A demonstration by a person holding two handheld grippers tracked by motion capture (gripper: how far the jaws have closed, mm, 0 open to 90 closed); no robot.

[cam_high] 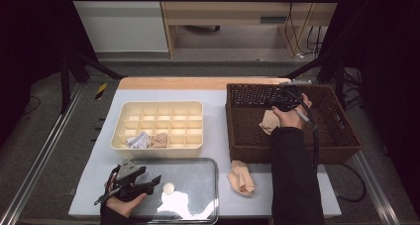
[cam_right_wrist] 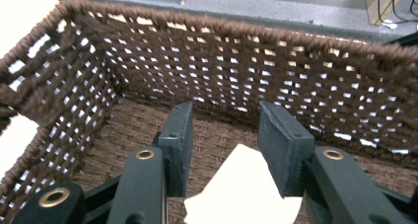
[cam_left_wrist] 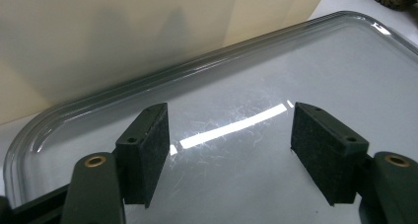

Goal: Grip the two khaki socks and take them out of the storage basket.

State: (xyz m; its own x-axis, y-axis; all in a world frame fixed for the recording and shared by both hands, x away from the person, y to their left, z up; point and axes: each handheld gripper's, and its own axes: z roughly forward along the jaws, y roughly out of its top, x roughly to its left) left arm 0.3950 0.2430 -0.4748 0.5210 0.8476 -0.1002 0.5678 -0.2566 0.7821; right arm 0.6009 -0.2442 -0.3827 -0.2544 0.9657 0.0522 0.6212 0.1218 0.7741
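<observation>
A pale tabletop (cam_high: 218, 98) is carrying everything here. The right gripper (cam_right_wrist: 224, 135) is reaching into the brown wicker basket (cam_high: 341, 136), jaws apart around a beige cloth (cam_right_wrist: 244, 184) lying on the basket floor. The left gripper (cam_left_wrist: 229, 145) is hovering, jaws wide apart, over the metal tray (cam_left_wrist: 315, 61).

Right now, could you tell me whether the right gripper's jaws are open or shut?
Open: the right gripper has a gap between its jaws above the beige cloth in the brown basket, not pressing it.
</observation>
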